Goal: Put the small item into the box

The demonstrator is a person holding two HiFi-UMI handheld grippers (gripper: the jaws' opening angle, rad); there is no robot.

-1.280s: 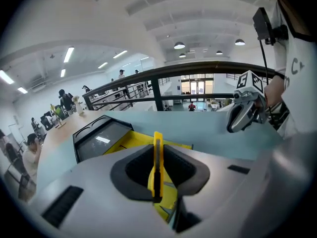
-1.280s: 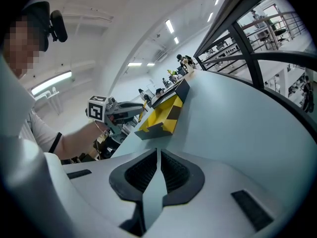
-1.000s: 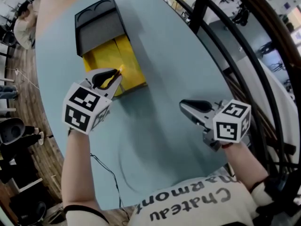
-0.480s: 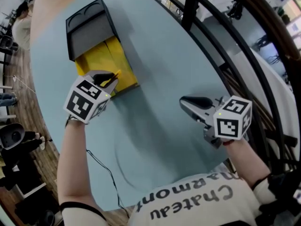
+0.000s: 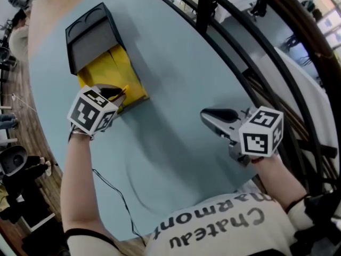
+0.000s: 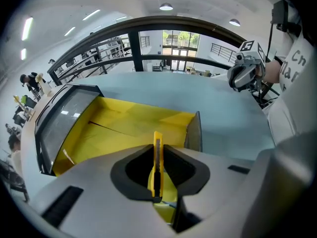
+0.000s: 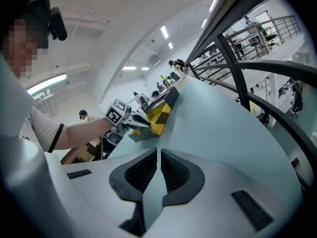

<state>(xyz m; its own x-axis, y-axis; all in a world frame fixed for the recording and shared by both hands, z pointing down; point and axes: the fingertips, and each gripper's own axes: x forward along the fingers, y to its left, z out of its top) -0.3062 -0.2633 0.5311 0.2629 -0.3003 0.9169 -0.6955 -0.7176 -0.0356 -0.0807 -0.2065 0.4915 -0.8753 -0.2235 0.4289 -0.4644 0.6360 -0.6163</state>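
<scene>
A yellow box with a dark hinged lid lies open at the far left of the pale blue table. My left gripper hangs tilted steeply down over the box's near end, shut on a slim yellow utility knife. In the left gripper view the knife stands edge-on between the pads, above the box's yellow floor. My right gripper hovers apart at the right over bare table, shut with nothing in it; the right gripper view shows its pads together.
A black curved railing runs along the table's far right edge. A thin black cable trails from my left arm past the near table edge. People stand at desks far left.
My left gripper has sunk toward the box's near end and tipped further down, still holding the knife. The right gripper has hardly moved.
</scene>
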